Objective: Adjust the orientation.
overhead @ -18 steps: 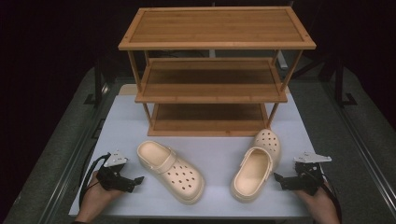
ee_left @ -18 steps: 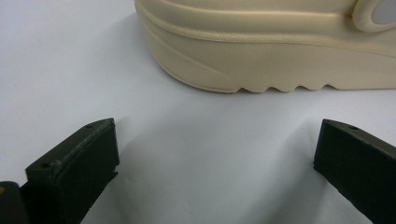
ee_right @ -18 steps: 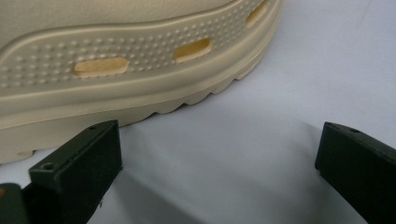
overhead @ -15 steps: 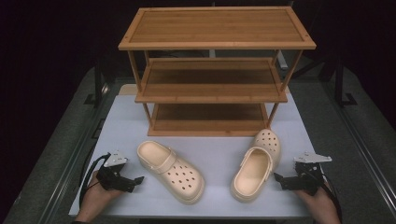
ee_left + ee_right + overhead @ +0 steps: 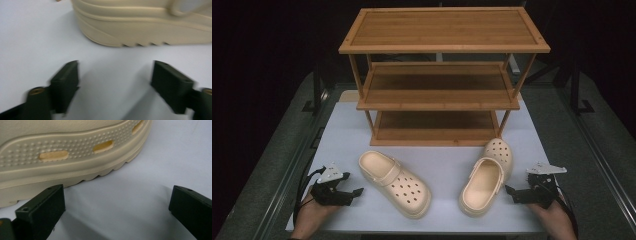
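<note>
Two cream foam clogs lie on the white table top [image 5: 343, 131] in front of a three-tier wooden shoe rack [image 5: 442, 75]. The left clog [image 5: 395, 183] points toward the near right; its sole edge [image 5: 140, 30] lies just beyond my left gripper [image 5: 115, 75]. My left gripper [image 5: 354, 195] rests at the table's near left, open, nothing between its jaws. The right clog [image 5: 484, 181] has its toe toward the rack. My right gripper [image 5: 511, 193] sits just right of its heel, open and empty; that clog's perforated side [image 5: 62, 152] is close ahead of the right gripper [image 5: 117, 202].
The rack's shelves hold nothing. A person's hands hold both grippers at the near table edge [image 5: 412, 231]. Bare white surface lies between the clogs [image 5: 447, 165]. Dark floor and black stand legs [image 5: 579, 95] flank the table.
</note>
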The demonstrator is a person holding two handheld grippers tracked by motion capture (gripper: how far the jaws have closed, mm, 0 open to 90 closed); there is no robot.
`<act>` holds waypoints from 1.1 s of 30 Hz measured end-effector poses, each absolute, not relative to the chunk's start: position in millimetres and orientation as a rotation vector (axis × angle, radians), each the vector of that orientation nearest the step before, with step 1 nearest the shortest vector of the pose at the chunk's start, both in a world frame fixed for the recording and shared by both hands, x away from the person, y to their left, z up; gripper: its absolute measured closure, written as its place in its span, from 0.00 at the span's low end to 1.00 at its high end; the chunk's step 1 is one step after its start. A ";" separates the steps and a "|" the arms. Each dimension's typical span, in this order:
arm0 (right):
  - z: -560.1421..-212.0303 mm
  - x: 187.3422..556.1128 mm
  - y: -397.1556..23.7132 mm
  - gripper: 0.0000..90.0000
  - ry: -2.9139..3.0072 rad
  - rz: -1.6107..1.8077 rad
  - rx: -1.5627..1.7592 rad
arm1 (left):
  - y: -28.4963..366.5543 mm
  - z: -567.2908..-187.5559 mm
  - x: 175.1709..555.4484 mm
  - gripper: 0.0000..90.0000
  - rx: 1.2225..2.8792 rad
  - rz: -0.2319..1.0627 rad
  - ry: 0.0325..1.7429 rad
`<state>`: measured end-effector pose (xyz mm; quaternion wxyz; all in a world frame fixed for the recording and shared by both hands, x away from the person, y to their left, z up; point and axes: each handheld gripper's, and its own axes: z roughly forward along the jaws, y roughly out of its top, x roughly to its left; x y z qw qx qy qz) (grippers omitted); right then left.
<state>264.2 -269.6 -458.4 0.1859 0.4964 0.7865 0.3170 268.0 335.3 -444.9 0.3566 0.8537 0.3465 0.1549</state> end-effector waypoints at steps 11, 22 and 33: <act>-458.6 264.0 -269.6 0.00 2.214 0.894 1.393 | 328.9 -427.6 250.9 0.80 2.144 0.345 0.758; -458.6 264.0 -269.5 0.00 2.214 0.893 1.393 | 306.3 -418.1 240.1 1.00 2.131 0.192 0.701; -458.7 264.1 -269.4 0.00 2.214 0.892 1.391 | 268.4 -417.4 232.9 1.00 2.144 0.123 0.559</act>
